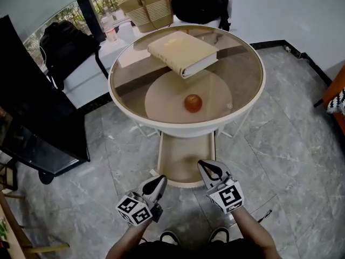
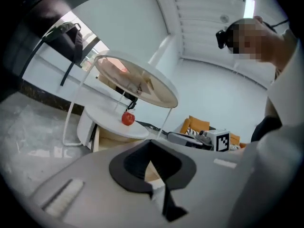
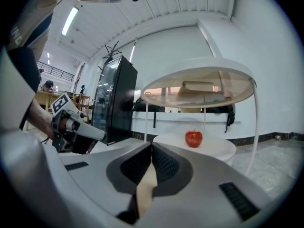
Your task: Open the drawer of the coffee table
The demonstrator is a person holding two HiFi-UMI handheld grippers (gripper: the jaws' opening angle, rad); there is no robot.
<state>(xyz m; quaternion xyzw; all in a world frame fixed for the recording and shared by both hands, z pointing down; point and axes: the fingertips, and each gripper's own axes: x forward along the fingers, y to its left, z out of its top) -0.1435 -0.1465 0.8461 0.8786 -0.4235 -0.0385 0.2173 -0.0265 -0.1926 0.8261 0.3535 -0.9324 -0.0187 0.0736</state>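
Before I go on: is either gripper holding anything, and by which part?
Nothing is held: left gripper and right gripper are both shut and empty.

The left gripper point(image 1: 160, 180) and right gripper point(image 1: 203, 164) flank the pulled-out drawer point(image 1: 186, 158) (apple point(image 1: 193, 102) above).

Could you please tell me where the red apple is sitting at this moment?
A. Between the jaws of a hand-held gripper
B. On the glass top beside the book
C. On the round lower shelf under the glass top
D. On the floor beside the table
C: the apple rests on the lower shelf, beneath the glass top on which the book lies.
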